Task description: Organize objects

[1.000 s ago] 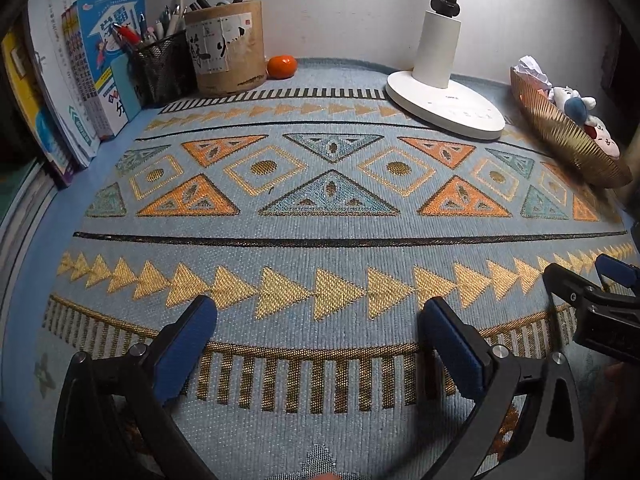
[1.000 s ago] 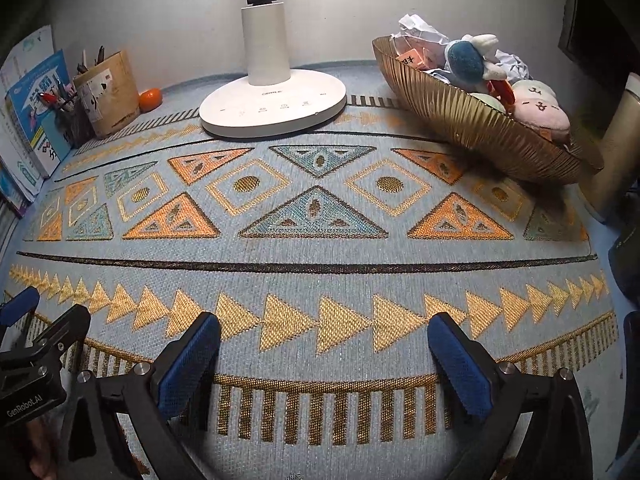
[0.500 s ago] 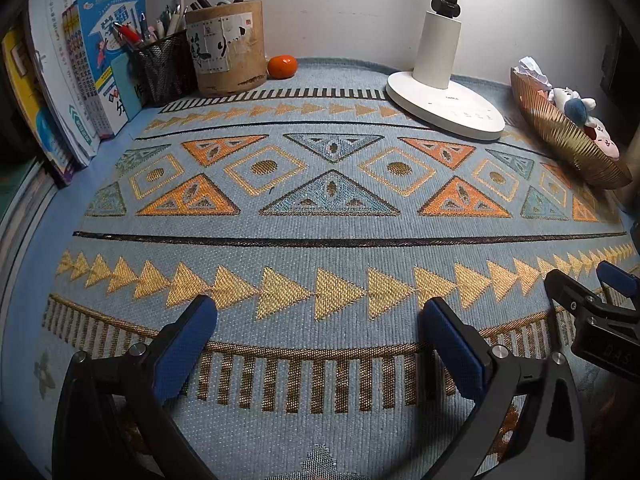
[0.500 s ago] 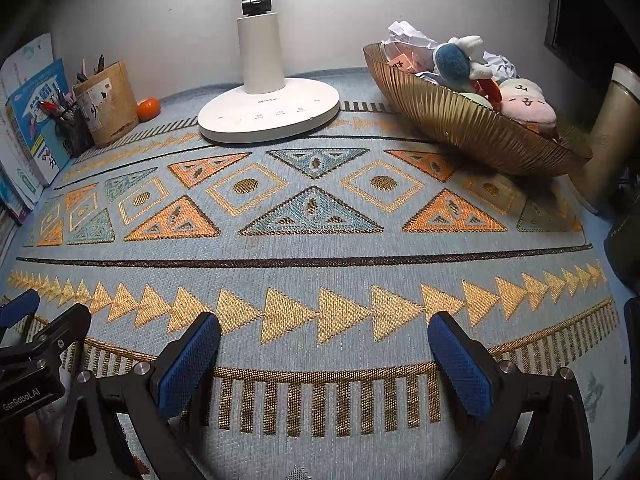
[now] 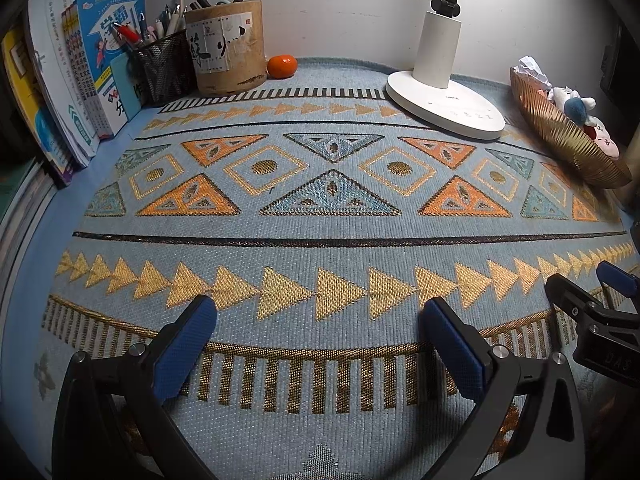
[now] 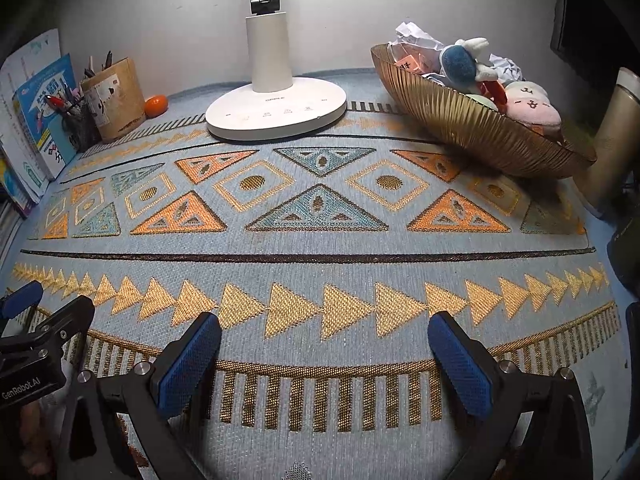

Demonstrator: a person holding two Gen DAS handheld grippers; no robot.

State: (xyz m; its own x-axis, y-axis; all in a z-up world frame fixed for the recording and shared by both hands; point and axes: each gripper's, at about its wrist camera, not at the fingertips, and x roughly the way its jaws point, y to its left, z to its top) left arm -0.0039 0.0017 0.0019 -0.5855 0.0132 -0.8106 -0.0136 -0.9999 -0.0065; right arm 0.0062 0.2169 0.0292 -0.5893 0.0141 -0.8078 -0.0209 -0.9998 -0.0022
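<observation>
A gold ribbed basket point(image 6: 472, 128) at the back right holds plush toys point(image 6: 460, 65) and crumpled paper point(image 6: 416, 36); the left wrist view shows the same basket point(image 5: 560, 136) at its right edge. A small orange fruit point(image 5: 282, 66) lies by the back wall beside a cardboard pen holder point(image 5: 228, 52). My left gripper point(image 5: 316, 340) hovers open over the patterned mat's near edge, nothing between its fingers. My right gripper point(image 6: 324, 350) is also open and empty, low over the mat. Each gripper appears at the side of the other's view.
A white lamp base point(image 6: 276, 114) stands at the back centre. A mesh pen cup point(image 5: 164, 68) and upright books point(image 5: 96, 64) fill the back left. A tall metal flask point(image 6: 616, 136) stands right of the basket. The woven mat point(image 5: 320, 228) covers the desk.
The right gripper's view has drawn closer to the basket and lamp, bringing the flask into sight. The left gripper has hardly shifted. Both stay open.
</observation>
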